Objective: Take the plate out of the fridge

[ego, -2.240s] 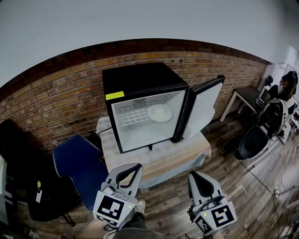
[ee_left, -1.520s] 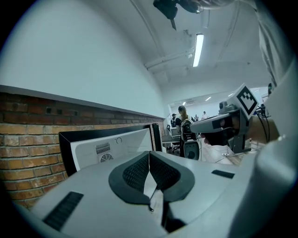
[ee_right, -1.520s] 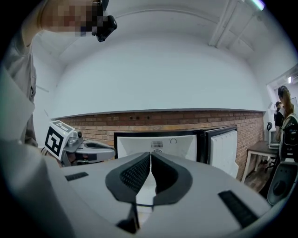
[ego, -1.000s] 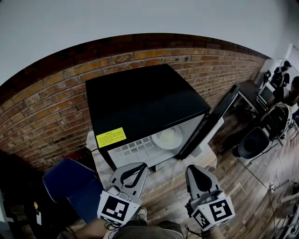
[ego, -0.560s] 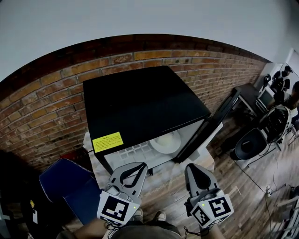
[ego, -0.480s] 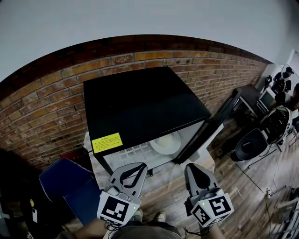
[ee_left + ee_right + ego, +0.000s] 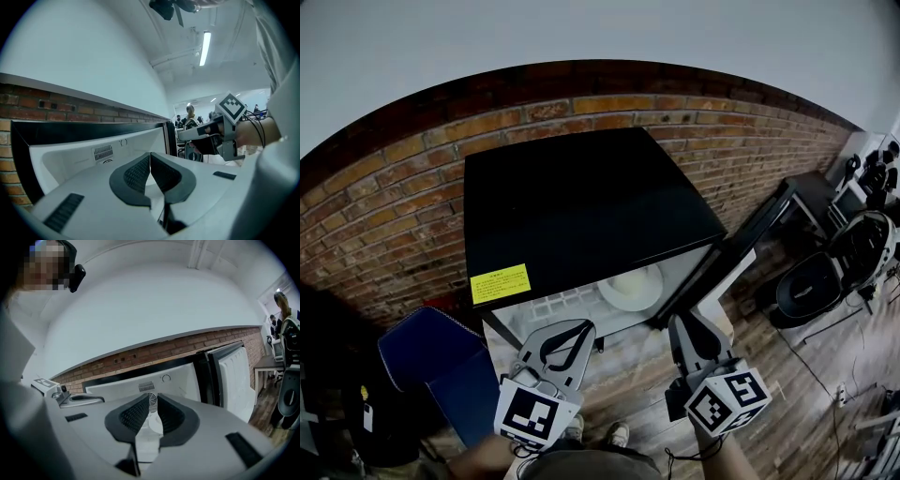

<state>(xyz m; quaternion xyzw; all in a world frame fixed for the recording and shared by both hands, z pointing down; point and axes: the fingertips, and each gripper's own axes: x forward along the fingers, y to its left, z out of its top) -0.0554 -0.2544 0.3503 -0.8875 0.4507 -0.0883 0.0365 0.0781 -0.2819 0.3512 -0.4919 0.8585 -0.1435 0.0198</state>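
A black mini fridge (image 7: 581, 206) stands on a low table with its door (image 7: 741, 248) swung open to the right. A white plate (image 7: 631, 286) lies on the wire shelf inside, towards the right. My left gripper (image 7: 572, 328) hovers in front of the fridge's lower left, its jaws shut and empty (image 7: 150, 154). My right gripper (image 7: 682, 323) hangs in front of the opening's right side, short of the plate. Its jaws (image 7: 153, 397) are opening, a narrow gap shows and nothing is between them. Both gripper views look into the white fridge interior (image 7: 122, 387).
A blue chair (image 7: 431, 361) sits left of the table. The cloth-covered table (image 7: 623, 361) shows its front edge under the fridge. A brick wall (image 7: 384, 216) runs behind. Black chairs and equipment (image 7: 811, 286) stand at the right on the wooden floor.
The head view has come nearer and now looks down on the fridge's top. Both grippers have crept forward towards the opening, and the right gripper has tilted a little.
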